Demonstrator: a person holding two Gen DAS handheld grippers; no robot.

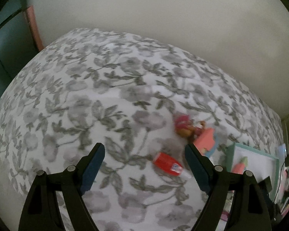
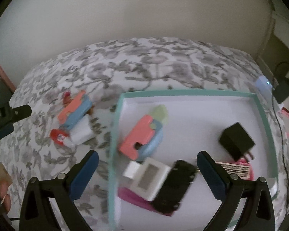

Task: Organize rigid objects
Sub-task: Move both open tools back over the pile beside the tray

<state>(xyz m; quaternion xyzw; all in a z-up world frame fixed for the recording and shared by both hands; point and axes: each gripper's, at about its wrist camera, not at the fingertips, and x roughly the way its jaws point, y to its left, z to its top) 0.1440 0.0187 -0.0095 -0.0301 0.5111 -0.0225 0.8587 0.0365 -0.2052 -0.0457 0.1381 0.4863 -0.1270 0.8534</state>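
Note:
On the floral bed cover lie a red tube [image 1: 167, 164], a small toy figure [image 1: 185, 128] and a coral block [image 1: 205, 138]. My left gripper [image 1: 144, 150] hovers open above the cover, with the red tube just inside its right finger and untouched. A teal-rimmed box [image 2: 183, 93] holds a coral, blue and green block stack [image 2: 142, 136], a black charger [image 2: 237, 141], a white case [image 2: 150, 179] and a black device [image 2: 175, 184]. My right gripper [image 2: 147, 154] hangs open over the box's left side, holding nothing. The picture is blurred.
Left of the box lie a coral-and-blue block [image 2: 75, 109], a white block [image 2: 81, 132] and the red tube [image 2: 57, 135]. A black adaptor [image 2: 283, 90] with its cable sits past the bed's right edge. A wall stands behind the bed. A person's hand [image 2: 3, 188] shows at the lower left.

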